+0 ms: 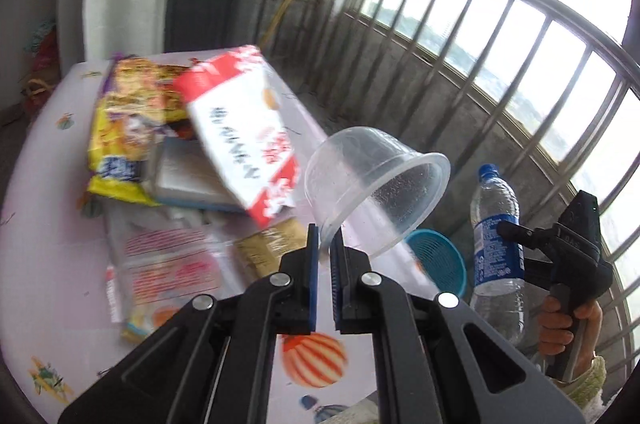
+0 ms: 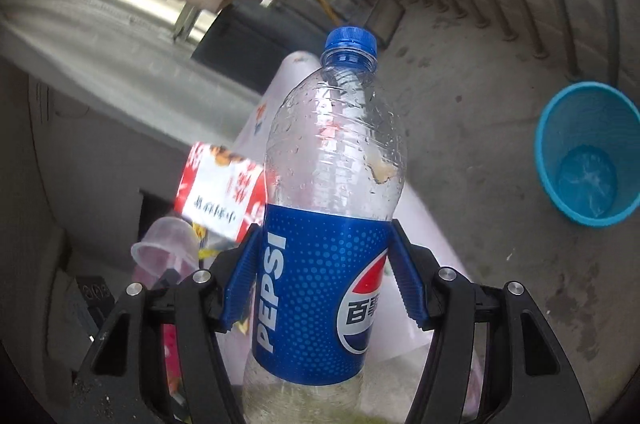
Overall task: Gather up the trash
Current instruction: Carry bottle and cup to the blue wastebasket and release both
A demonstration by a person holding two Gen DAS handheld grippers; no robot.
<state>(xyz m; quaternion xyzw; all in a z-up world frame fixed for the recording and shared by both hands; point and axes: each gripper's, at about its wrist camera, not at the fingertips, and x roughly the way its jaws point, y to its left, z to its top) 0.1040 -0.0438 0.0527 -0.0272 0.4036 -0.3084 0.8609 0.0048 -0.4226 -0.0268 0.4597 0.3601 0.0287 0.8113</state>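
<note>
My left gripper (image 1: 325, 238) is pinched nearly flat on the rim of a clear plastic cup (image 1: 374, 183), which hangs tilted in the air above the table (image 1: 48, 224). On that table lie a red-and-white box (image 1: 244, 131), a yellow snack bag (image 1: 128, 127) and flat wrappers (image 1: 168, 264). My right gripper (image 2: 324, 264) has its blue pads (image 2: 406, 280) pressed against the label of a capped Pepsi bottle (image 2: 332, 183), held upright with a little liquid in the bottom. A blue mesh bin (image 2: 588, 151) stands on the concrete floor (image 2: 460, 111), off to the right of the bottle, apart from it
</note>
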